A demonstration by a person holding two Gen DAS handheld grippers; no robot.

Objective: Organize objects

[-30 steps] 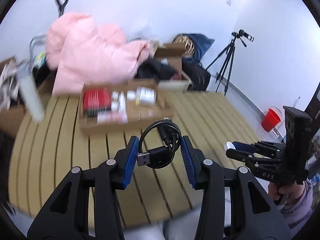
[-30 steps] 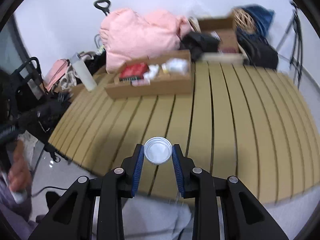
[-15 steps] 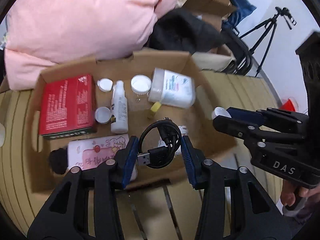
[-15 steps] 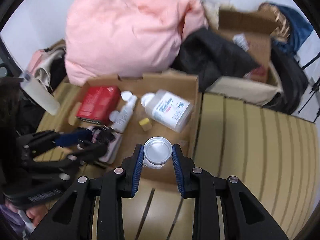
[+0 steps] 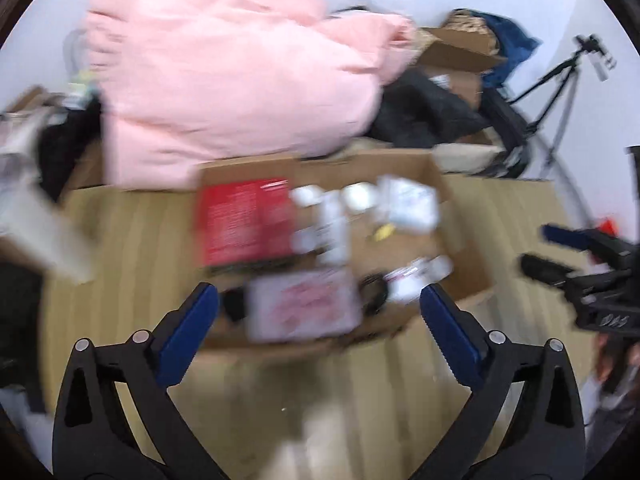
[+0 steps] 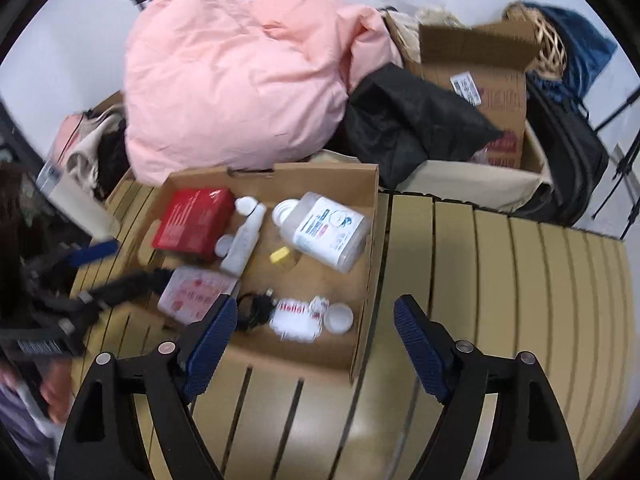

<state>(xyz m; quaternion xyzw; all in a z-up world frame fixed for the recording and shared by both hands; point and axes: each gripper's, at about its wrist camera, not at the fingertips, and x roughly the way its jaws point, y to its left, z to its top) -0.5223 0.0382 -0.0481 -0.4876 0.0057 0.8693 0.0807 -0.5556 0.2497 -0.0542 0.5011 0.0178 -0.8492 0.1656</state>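
Fingers of both grippers spread, empty; left gripper (image 5: 319, 312) could clip cardboard box (image 6: 366, 248) ahead, blur suggests speed.

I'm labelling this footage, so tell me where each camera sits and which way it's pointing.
Left wrist: on the left tongs, facing forward and down at the blurred cardboard box; its open fingers and the right tongs show.
Right wrist: on the right tongs, facing the same cardboard box; its open fingers and the left tongs show.
Shared: box, pink bedding, slatted table.
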